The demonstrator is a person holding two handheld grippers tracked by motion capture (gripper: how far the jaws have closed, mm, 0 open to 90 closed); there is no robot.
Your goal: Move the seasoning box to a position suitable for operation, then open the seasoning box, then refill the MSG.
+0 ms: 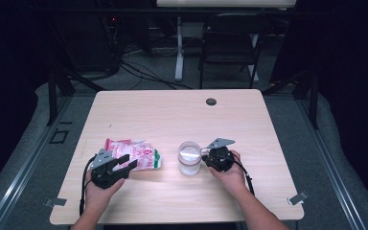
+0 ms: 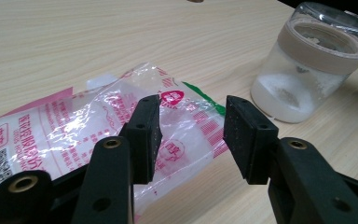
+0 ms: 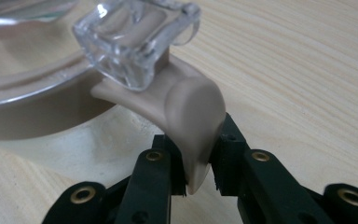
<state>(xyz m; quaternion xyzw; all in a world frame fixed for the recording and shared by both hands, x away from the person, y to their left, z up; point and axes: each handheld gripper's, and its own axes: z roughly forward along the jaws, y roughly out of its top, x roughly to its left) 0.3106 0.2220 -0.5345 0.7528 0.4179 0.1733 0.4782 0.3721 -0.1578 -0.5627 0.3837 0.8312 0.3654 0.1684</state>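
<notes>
Two hand-held grippers are at work on the pale wooden tabletop, one in each of your hands. Your left hand-held gripper sits near the front left of the tabletop with its jaws spread apart and nothing between them. In the left gripper view those jaws hang just over the near end of a crinkled clear plastic bag printed in pink and red with a green strip; whether they touch the film you cannot tell from that view. The bag lies flat on the tabletop, just ahead of that gripper in the high view.

Your right hand-held gripper is at the right side of a clear jar, which stands upright near the middle front of the tabletop, a little apart from the bag. The jar holds a low layer of white powder and carries a beige band around its rim. In the right gripper view the jaws are clamped on a beige latch tab that curves down from the jar's lid, under a clear plastic block.

Beyond the tabletop stands a dark folding chair.
</notes>
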